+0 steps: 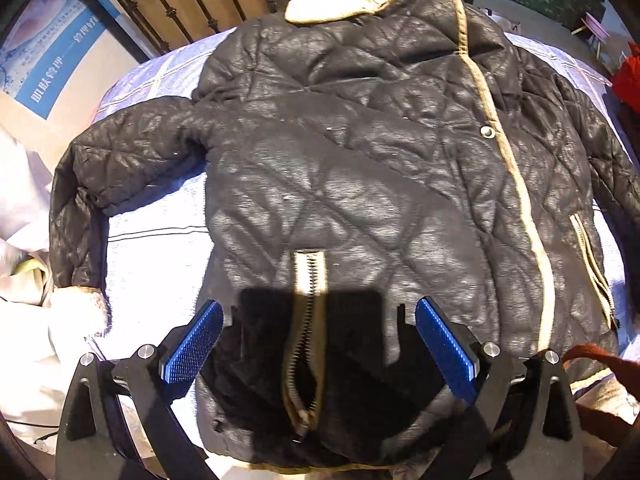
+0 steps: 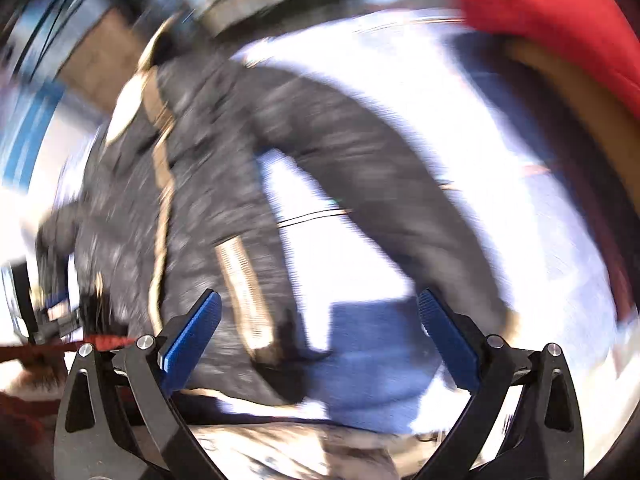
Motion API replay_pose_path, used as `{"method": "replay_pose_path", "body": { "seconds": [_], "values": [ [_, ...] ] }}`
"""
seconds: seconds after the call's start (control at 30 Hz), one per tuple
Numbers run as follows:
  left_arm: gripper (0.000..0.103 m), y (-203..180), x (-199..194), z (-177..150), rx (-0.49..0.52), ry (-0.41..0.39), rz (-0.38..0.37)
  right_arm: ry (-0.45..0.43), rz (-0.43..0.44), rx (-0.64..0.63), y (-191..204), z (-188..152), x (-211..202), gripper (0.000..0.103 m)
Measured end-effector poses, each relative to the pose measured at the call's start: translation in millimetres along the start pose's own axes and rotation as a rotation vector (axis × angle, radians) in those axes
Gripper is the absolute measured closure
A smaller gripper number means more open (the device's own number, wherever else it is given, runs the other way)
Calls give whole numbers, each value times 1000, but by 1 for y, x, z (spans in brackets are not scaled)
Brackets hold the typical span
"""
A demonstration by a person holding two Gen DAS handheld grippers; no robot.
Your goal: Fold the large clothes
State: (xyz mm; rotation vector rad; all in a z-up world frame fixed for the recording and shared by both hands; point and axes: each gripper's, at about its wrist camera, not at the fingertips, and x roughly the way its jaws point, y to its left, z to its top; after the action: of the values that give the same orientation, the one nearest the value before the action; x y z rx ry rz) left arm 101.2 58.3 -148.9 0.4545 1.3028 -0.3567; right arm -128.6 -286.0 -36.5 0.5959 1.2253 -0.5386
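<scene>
Left wrist view showed a big black jacket (image 1: 340,152) lying flat on a bed with a pale checked sheet (image 1: 156,248). The jacket was puffy and had a tan strip (image 1: 516,184) running down its front, with round metal snaps (image 1: 487,131) on it. A furry cream collar (image 1: 352,0) sat at the far end. One sleeve (image 1: 120,168) stuck out to the left side and bent down, ending in a fluffy cuff (image 1: 80,312). A pocket zip (image 1: 310,320) lay right under the left gripper (image 1: 318,344). That gripper hung over the near part of the jacket with its blue pads (image 1: 192,344) spread wide, and nothing was pinched between them.

Around the bed were a dark metal rail (image 1: 188,4), a blue and white poster (image 1: 56,60), some white cloth (image 1: 24,240) on the left, and something red (image 1: 628,76) far on the right. A reddish sleeve (image 1: 592,364) poked in at the lower right.

Right wrist view was very blurry. The right gripper (image 2: 320,344) was also spread wide and held nothing. Under it lay the sheet (image 2: 520,240) and the jacket's edge (image 2: 224,184), with the other sleeve (image 2: 380,168) stretching toward the right. A red blur (image 2: 552,12) filled the top right corner. No boxes or baskets showed in either view.
</scene>
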Motion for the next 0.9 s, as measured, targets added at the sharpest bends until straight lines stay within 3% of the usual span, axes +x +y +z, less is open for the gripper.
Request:
{"method": "replay_pose_path", "body": {
  "seconds": [0.07, 0.17, 0.27, 0.33, 0.4, 0.43, 0.47, 0.5, 0.6, 0.73, 0.83, 0.9],
  "values": [
    [8, -7, -9, 3, 11, -30, -4, -45, -38, 137, -47, -13, -20, 6],
    [8, -21, -20, 12, 51, -80, 0, -10, -41, 390, -121, -38, -30, 6],
    [8, -33, -31, 19, 82, -116, -3, 58, 45, 633, -171, -72, -13, 15],
    [8, -46, -37, 20, 100, -123, -4, 96, 147, 722, -185, -87, 8, 23],
    [8, -58, -39, 15, 123, -118, -9, 72, 215, 760, -187, -88, 22, 29],
    [8, -64, -39, 12, 139, -108, -9, 50, 225, 758, -186, -85, 26, 30],
    [8, -70, -40, 10, 150, -99, -9, 29, 230, 745, -183, -79, 29, 40],
    [8, -74, -40, 7, 161, -94, -10, 22, 243, 724, -180, -70, 33, 59],
    [8, -86, -42, -1, 194, -89, -4, 29, 255, 642, -169, -50, 32, 80],
    [8, -85, -45, -5, 176, -106, 4, -97, 195, 485, -166, -11, -29, 83],
    [8, -80, -43, -6, 143, -102, 5, -241, 46, 238, -155, 22, -92, 83],
    [8, -77, -39, -7, 123, -87, 10, -254, -61, 106, -149, 36, -103, 83]
  ]
}}
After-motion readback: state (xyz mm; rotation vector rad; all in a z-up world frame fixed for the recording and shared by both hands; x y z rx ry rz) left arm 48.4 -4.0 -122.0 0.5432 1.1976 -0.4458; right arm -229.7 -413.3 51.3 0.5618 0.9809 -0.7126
